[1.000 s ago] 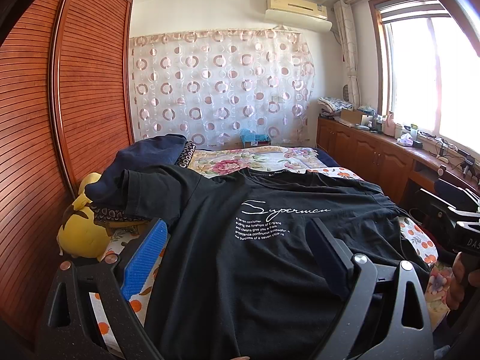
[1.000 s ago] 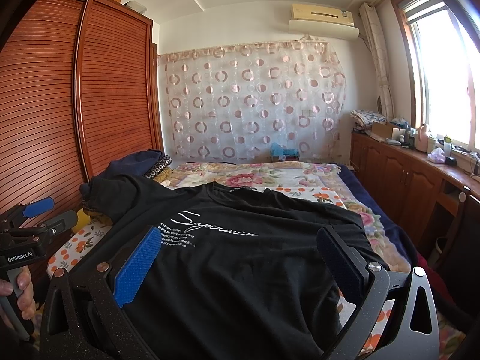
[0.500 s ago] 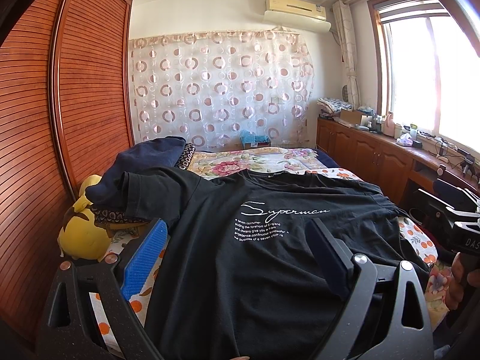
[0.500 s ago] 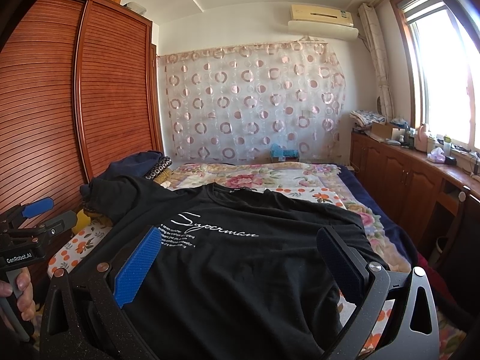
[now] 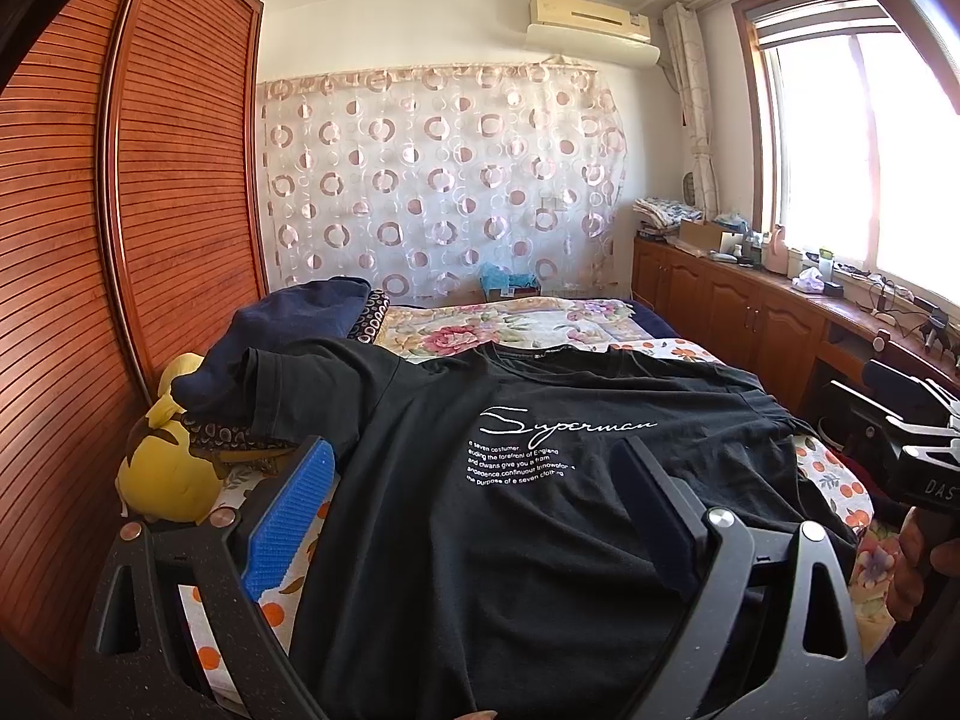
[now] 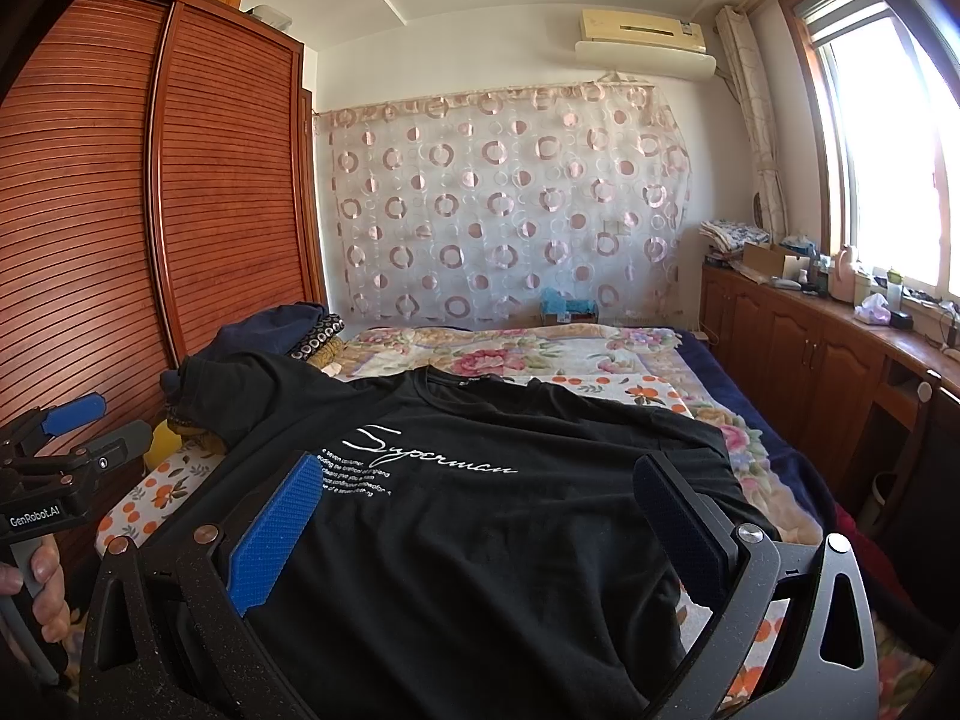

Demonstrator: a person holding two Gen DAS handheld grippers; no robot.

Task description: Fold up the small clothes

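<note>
Black T-shirt [image 5: 516,516] lies flat and unfolded on the bed [image 5: 510,324]; your left hand-held gripper [image 5: 474,516] and right hand-held gripper [image 6: 474,528] hover wide, empty — every fold remains.

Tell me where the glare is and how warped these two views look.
Left wrist view: window blown out white, wardrobe bowed by fisheye. Right wrist view: window overexposed too, wardrobe curved; black T-shirt dark, print readable.
</note>
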